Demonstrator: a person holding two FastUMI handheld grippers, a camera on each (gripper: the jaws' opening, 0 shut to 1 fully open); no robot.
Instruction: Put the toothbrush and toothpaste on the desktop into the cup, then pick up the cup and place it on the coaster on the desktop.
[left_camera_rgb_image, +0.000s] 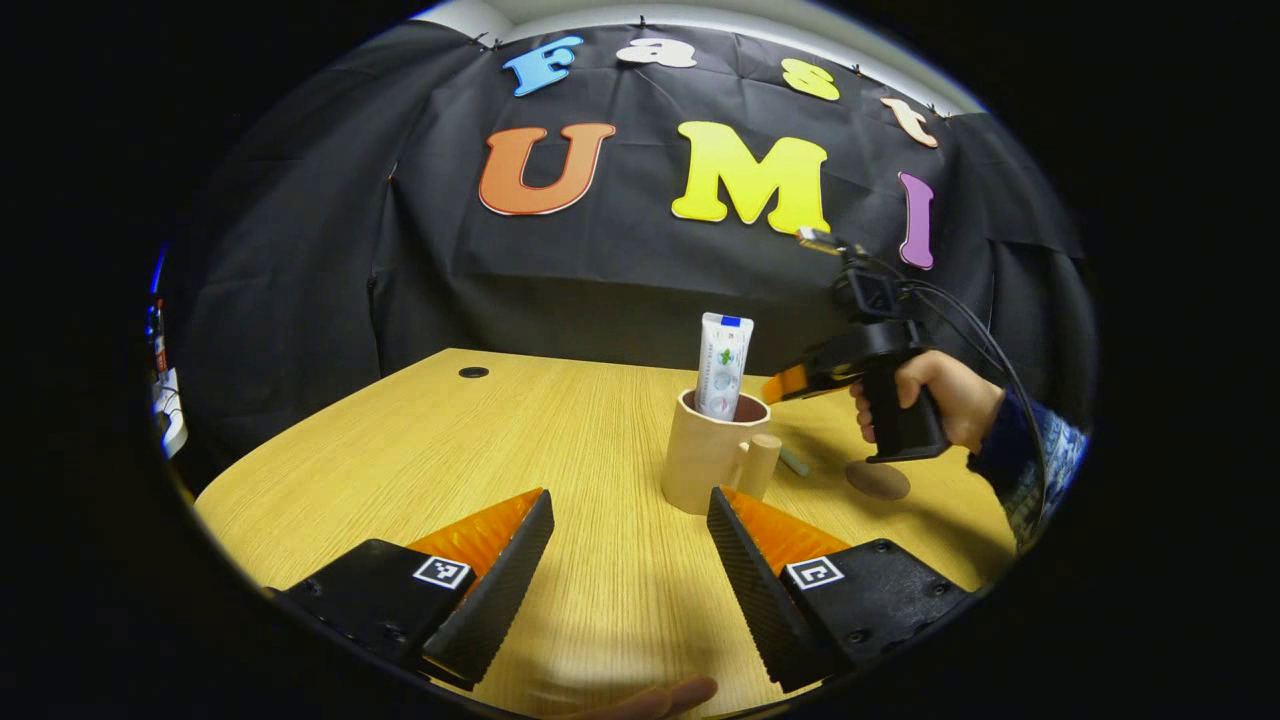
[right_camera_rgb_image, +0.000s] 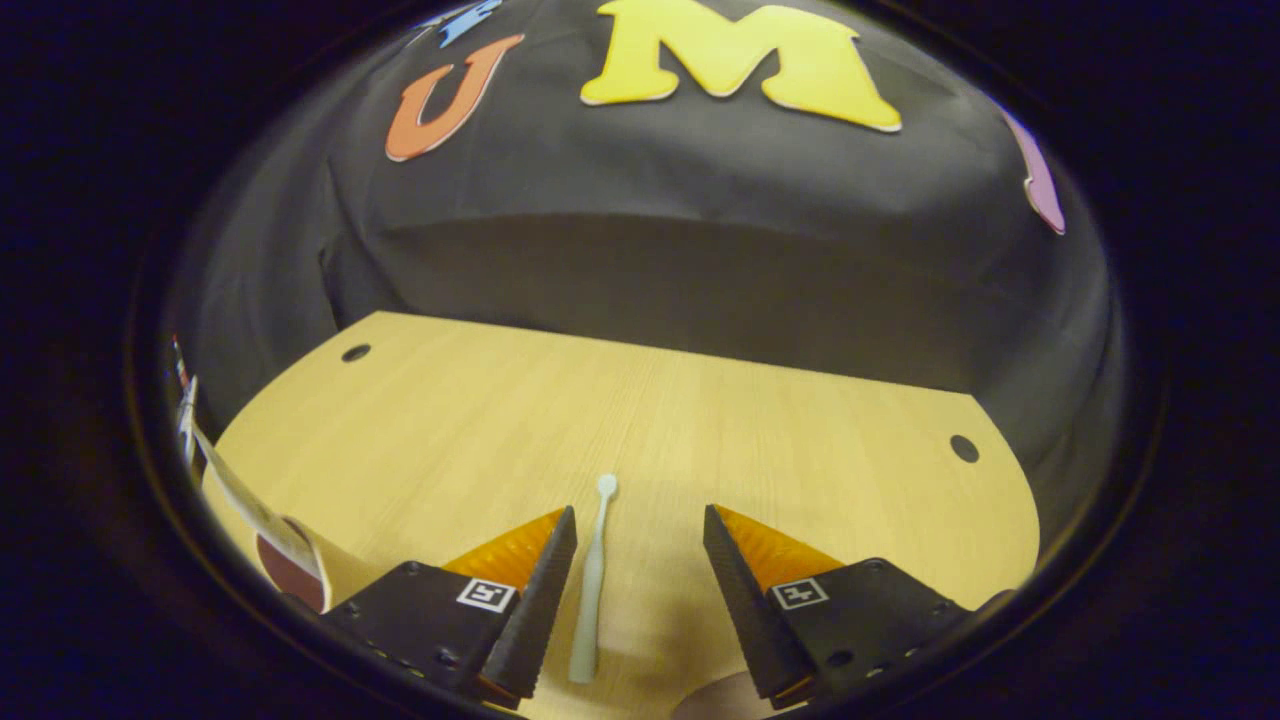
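Two views: left gripper view first, then right gripper view.
Left gripper (left_camera_rgb_image: 630, 535): fingers spread wide, nothing between them, low over the desk (left_camera_rgb_image: 420, 440) just in front of the cup.
Cup (left_camera_rgb_image: 705, 455): upright on the desk, handle toward the camera.
Toothpaste (left_camera_rgb_image: 723, 366): standing in the cup.
Coaster (left_camera_rgb_image: 877, 480): flat, right of the cup, under the person's hand (left_camera_rgb_image: 940, 398).
Right gripper (right_camera_rgb_image: 640, 565): fingers spread, above the toothbrush.
Toothbrush (right_camera_rgb_image: 592, 580): lying on the desk, near the left finger, not pinched; the cup's rim (right_camera_rgb_image: 235, 500) shows far left.
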